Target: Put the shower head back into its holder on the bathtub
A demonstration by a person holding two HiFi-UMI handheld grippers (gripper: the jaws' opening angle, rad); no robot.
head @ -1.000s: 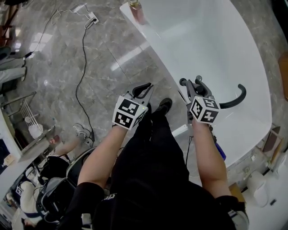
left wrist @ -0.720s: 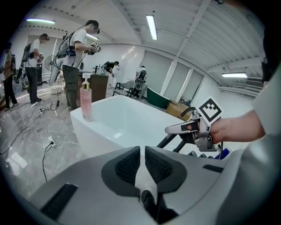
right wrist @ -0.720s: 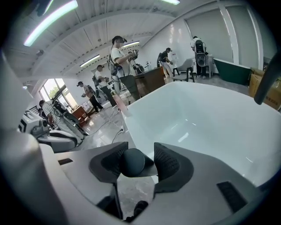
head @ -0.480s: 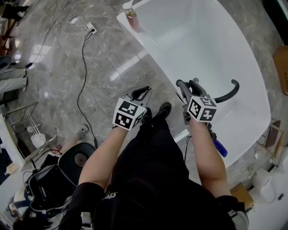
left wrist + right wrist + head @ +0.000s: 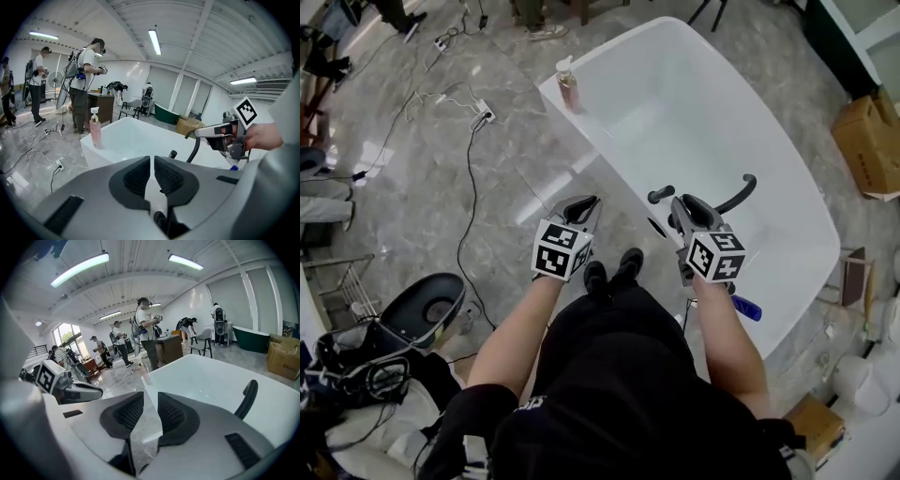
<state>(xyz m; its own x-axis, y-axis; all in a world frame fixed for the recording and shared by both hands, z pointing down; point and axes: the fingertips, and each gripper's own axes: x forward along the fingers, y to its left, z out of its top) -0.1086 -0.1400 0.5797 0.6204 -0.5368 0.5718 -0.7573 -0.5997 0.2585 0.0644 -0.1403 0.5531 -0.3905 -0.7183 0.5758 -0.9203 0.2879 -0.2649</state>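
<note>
A white bathtub lies ahead of me. On its near rim stands a short black shower handle, with a black curved spout just right of it. My right gripper hovers close above the rim beside the handle, not touching it. Its jaws have just been closing, and nothing is between them in the right gripper view, where a gap remains. My left gripper hangs over the floor left of the tub, its pads almost together and empty.
A pink pump bottle stands on the tub's far left corner. Cables and a power strip lie on the marble floor to the left. Cardboard boxes sit right of the tub. Several people stand beyond the tub.
Both grippers have lifted up and away from the tub rim. The right gripper, close against the black handle before, now stands clear of it. The head view takes in the whole tub.
</note>
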